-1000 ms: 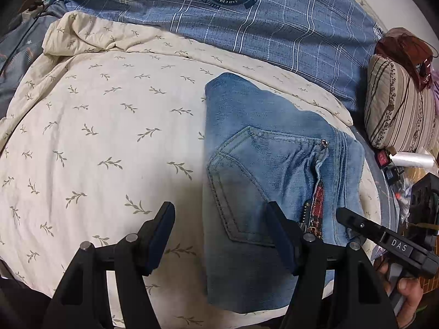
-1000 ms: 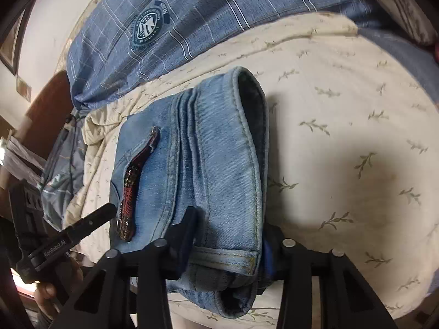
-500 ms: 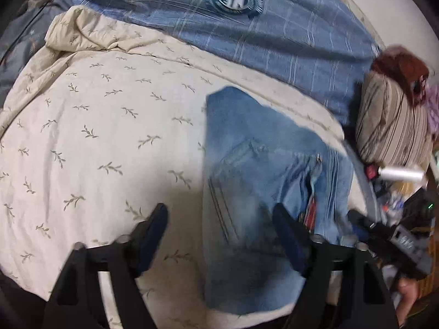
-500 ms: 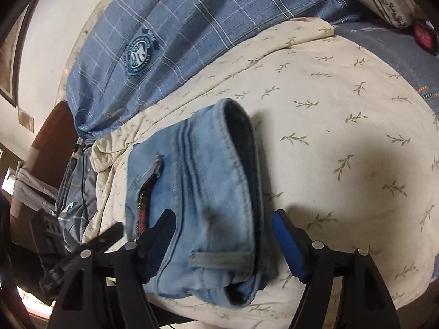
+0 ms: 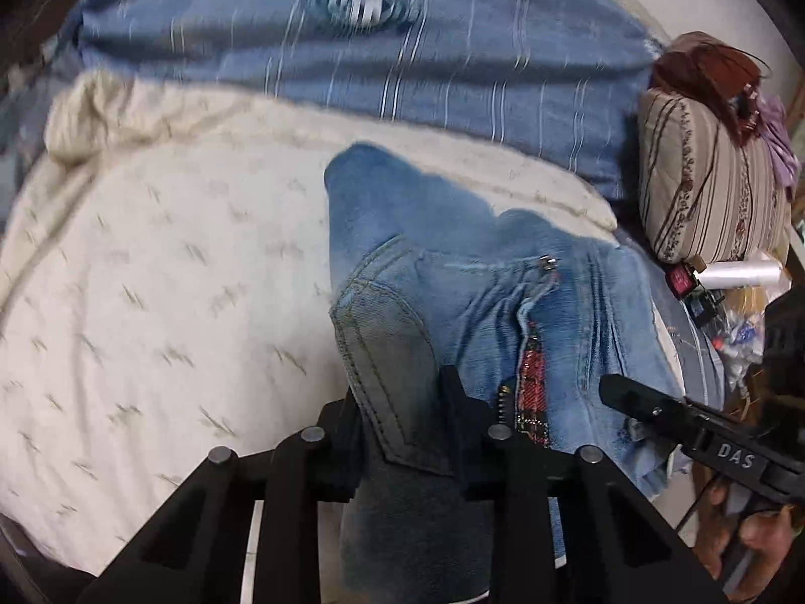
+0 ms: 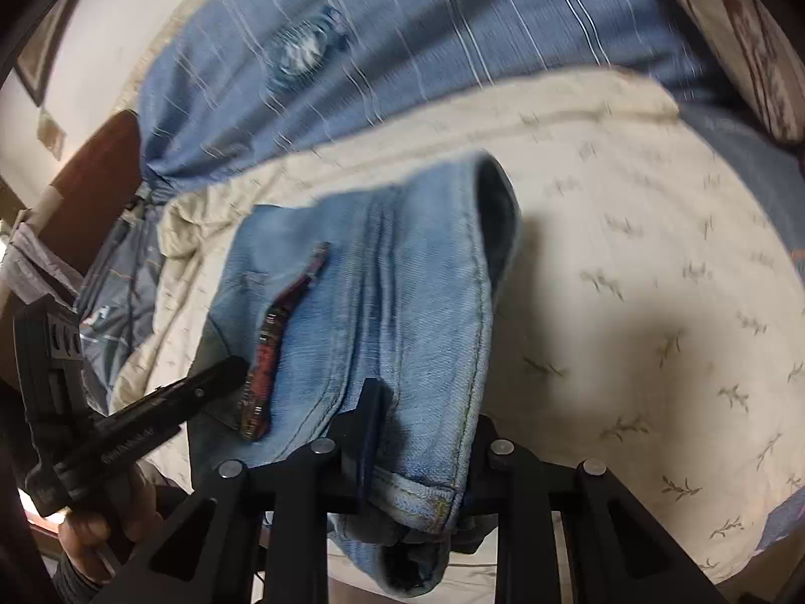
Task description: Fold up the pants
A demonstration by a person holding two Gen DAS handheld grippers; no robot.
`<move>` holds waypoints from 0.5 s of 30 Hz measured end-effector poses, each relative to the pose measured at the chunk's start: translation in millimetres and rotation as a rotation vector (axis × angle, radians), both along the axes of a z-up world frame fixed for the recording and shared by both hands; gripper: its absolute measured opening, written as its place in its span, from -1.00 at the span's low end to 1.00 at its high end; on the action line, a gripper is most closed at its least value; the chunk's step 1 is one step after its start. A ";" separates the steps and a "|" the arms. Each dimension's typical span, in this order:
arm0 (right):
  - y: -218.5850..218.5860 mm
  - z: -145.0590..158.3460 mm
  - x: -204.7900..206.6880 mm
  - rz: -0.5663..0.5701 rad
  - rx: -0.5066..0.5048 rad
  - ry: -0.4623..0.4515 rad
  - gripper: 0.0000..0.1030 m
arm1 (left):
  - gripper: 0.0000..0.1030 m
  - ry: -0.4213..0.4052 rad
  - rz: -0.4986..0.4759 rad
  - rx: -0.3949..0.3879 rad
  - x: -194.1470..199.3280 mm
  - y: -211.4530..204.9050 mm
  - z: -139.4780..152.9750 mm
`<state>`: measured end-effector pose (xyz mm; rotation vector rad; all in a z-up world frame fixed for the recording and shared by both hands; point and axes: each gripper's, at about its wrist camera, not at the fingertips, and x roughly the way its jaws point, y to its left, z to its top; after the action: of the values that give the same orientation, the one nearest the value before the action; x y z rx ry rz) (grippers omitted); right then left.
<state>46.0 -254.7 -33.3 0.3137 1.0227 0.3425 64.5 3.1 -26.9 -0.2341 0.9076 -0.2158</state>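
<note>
The left gripper has its two fingers pressed in on the near edge of the folded jeans, pinching the denim right at the back pocket. The right gripper pinches the same near edge further along, over the thick hem band. Two holds set apart on one edge suggest the person means to raise that edge evenly and carry it towards 12 o'clock for another fold, so the layers travel together rather than sliding apart.

The jeans already lie as a compact stack on the bed, running from the fingers at 6 o'clock up towards the centre of each wrist view. A red plaid lining shows along the open fly, at about 4 o'clock of the pocket in the left view.

Beneath them is a cream quilt printed with small leaf sprigs, soft and slightly rumpled. Beyond it at 12 o'clock spreads a blue checked cover with a round badge. A striped cushion sits at 2 o'clock in the left view, with small clutter just below it, too blurred to name. Both views are motion-blurred
</note>
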 end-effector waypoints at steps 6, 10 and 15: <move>25.5 39.9 19.7 0.033 0.048 -0.107 -0.52 | -0.46 -0.104 0.057 -0.001 17.5 37.9 33.4; 52.1 45.9 49.3 0.063 0.068 -0.129 -0.52 | -0.44 -0.105 0.102 0.010 41.3 63.7 31.6; 74.3 10.0 74.3 0.072 0.050 -0.068 -0.52 | -0.39 -0.021 0.146 0.046 62.3 83.3 -13.5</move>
<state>120.2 -180.3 -23.3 0.3093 0.9614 0.4414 126.8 86.4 -40.5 -0.2541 0.8693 -0.0620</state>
